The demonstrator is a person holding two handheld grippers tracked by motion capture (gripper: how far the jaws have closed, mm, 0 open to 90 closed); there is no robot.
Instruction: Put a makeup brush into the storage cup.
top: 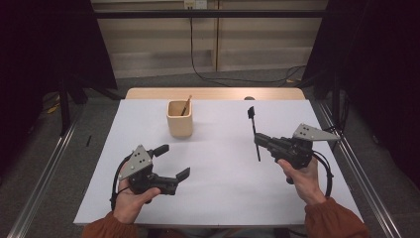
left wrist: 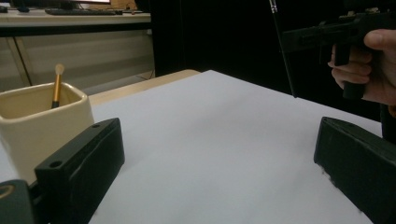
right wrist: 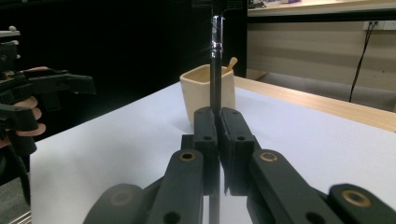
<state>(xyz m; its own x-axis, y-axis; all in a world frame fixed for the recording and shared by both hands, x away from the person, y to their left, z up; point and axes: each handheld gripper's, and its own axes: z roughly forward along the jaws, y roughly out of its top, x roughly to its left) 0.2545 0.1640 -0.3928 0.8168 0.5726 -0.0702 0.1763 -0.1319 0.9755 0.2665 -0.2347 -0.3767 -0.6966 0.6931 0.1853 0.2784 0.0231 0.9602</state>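
high view: right tongs (top: 258, 141) level, clamping upright black brush (top: 254, 130).

The setting is a lab-type recording station. A white table (top: 218, 163) stands between metal floor rails (top: 42, 173), flanked by black curtains (top: 44, 44). A wall socket (top: 194, 4) feeds a loose cable (top: 208, 74) across grey carpet.

Item count, table surface: one cream square ceramic holder (top: 180, 120); one slim brush with a gold-brown handle (top: 186, 105) standing inside it; one long black-handled brush (top: 254, 133), held clear of the holder. Brushes total two. One white rectangular table top (top: 223, 193). Two black handheld two-jaw grippers: left gripper (top: 174, 163), right gripper (top: 258, 140).
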